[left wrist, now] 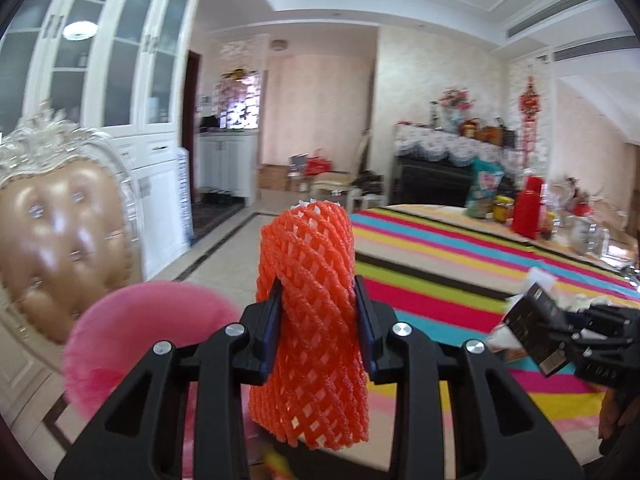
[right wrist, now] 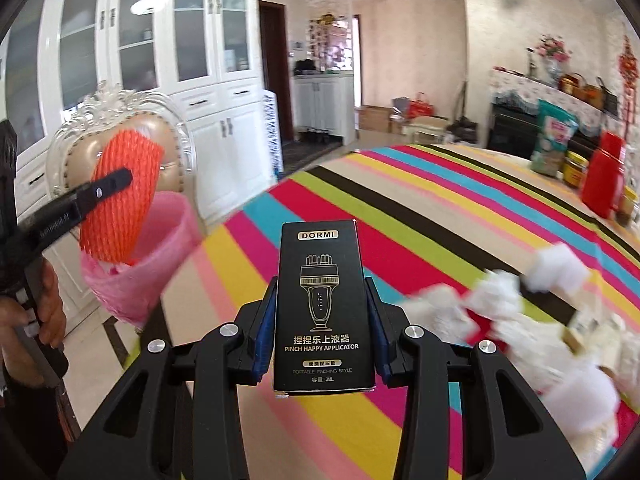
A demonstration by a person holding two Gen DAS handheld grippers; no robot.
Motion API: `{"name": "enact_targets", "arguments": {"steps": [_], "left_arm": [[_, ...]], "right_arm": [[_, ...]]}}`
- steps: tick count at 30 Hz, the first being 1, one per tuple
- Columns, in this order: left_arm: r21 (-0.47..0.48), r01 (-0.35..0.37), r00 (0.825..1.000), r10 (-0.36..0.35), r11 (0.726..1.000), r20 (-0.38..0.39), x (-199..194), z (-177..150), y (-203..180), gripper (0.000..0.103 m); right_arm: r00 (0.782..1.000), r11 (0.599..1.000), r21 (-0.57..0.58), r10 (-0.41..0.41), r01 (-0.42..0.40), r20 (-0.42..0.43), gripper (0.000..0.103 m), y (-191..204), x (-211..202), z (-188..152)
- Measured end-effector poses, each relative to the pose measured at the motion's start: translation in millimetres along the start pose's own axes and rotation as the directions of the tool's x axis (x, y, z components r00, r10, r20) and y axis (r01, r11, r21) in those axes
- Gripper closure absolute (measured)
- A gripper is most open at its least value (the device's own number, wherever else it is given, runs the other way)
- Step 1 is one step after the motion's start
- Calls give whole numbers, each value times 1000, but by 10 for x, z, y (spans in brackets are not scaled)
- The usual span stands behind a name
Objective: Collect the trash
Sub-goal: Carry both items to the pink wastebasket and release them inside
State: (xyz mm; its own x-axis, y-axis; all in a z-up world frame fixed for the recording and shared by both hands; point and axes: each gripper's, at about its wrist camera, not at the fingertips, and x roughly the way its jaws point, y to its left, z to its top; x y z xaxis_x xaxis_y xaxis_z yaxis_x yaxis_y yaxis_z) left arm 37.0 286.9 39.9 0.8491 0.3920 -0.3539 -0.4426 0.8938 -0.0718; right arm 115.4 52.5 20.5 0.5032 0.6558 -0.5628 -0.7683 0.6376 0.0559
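Orange foam net (left wrist: 310, 320) upright, clamped.

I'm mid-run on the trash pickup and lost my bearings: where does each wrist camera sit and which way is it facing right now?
Left wrist: sits behind the left tool, shut on an orange foam net sleeve, looking over the pink-lined bin; right tool at right.
Right wrist: sits behind the right tool, shut on a black printed carton, looking along the striped tablecloth; left tool and a hand at left.
Shared: sleeve, carton, bin, tablecloth, cream padded chair, red flask.
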Motion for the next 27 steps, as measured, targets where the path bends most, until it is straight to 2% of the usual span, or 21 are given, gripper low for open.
{"name": "enact_targets", "arguments": {"steps": [4,7,17,27], "left_arm": [[-2,-67,997,67,998,-28,-37,-92,362,71],[-4,-81,996,81,997,-41,-55,-123,535,71],[-12,-193,978,192,981,-80,-61,-221,1068,71],[-73,-191,969,176,979,-173,241,-412,1669,68]], "right_arm": [[997,997,3,80,-80,2,65,269,230,133],[993,993,-12,121,-121,3,65,505,380,236],[970,969,-34,244,-244,7,65,1266,886,564],[927,927,-39,371,-374,-59,64,1757,1386,672]]}}
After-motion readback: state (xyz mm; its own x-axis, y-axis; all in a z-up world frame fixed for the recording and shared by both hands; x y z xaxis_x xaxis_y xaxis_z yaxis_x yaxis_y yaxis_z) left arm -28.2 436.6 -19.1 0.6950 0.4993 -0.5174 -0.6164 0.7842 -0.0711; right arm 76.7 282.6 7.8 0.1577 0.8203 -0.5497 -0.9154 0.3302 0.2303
